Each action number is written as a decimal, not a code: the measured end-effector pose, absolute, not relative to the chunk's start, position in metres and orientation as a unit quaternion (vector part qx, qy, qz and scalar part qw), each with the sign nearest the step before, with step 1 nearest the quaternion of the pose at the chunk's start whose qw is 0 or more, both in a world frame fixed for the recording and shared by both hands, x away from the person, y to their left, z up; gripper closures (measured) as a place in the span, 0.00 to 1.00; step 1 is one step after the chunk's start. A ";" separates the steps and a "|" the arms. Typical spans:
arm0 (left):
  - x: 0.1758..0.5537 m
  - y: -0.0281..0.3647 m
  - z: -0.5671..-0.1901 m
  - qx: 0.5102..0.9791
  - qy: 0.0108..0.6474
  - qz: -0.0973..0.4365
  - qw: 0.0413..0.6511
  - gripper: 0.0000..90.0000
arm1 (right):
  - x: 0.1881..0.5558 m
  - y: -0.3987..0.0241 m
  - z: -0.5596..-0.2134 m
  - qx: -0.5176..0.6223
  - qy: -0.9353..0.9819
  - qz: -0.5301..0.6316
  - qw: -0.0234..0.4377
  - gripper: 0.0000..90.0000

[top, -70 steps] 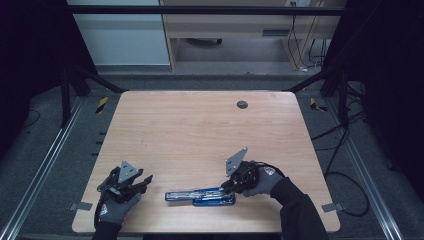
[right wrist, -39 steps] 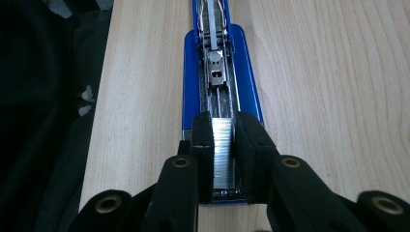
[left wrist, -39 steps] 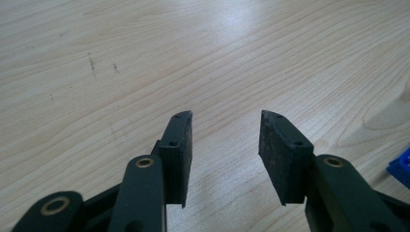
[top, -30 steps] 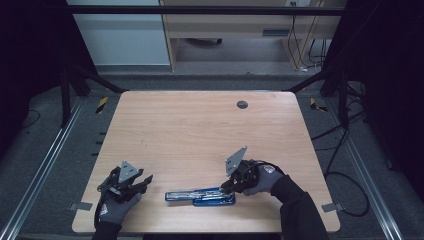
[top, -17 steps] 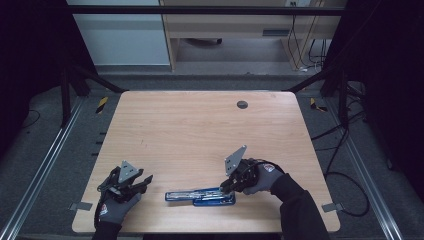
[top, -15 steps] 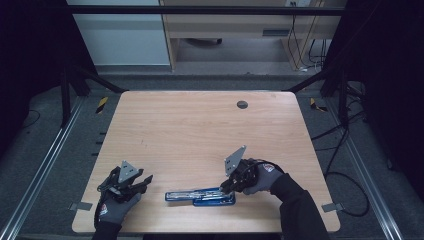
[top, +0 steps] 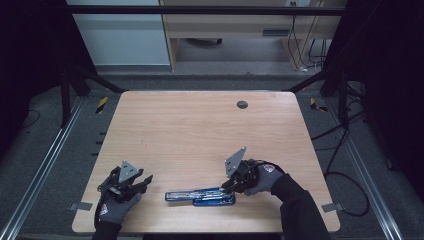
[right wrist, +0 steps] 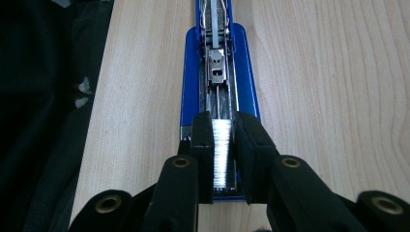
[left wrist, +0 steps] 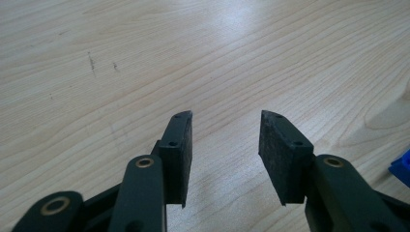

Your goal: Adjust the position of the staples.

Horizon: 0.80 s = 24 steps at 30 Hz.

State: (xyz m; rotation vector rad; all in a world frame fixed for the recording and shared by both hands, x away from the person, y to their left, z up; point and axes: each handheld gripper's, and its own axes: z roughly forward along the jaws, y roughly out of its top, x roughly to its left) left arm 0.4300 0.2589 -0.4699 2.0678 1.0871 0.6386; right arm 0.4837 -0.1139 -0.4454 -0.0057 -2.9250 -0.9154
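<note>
Right gripper point(right wrist: 223, 159) clamped on staple strip point(right wrist: 222, 150) over open blue stapler point(right wrist: 191, 72), left gripper point(left wrist: 225, 145) wide apart, empty.

My right gripper point(right wrist: 223, 159) pinches a silver strip of staples point(right wrist: 222, 150) between both pads, right over the open blue stapler point(right wrist: 189, 72). The stapler's metal channel runs straight away from me along the wooden table point(right wrist: 329, 72). Dark floor lies past the table's left edge.

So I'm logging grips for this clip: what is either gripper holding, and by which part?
The right gripper clamps a silvery strip of staples by its long sides, over the opened blue stapler. The left gripper is open and holds nothing.
</note>
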 end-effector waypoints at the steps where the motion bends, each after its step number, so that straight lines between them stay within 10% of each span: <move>1: 0.430 0.259 -0.470 0.799 0.420 0.247 0.352 0.62 | 0.483 -0.114 -0.446 -0.005 -0.955 -0.296 0.038 0.88; 24: 0.430 0.259 -0.470 0.799 0.420 0.246 0.352 0.62 | 0.481 -0.116 -0.448 -0.001 -0.952 -0.305 0.032 0.88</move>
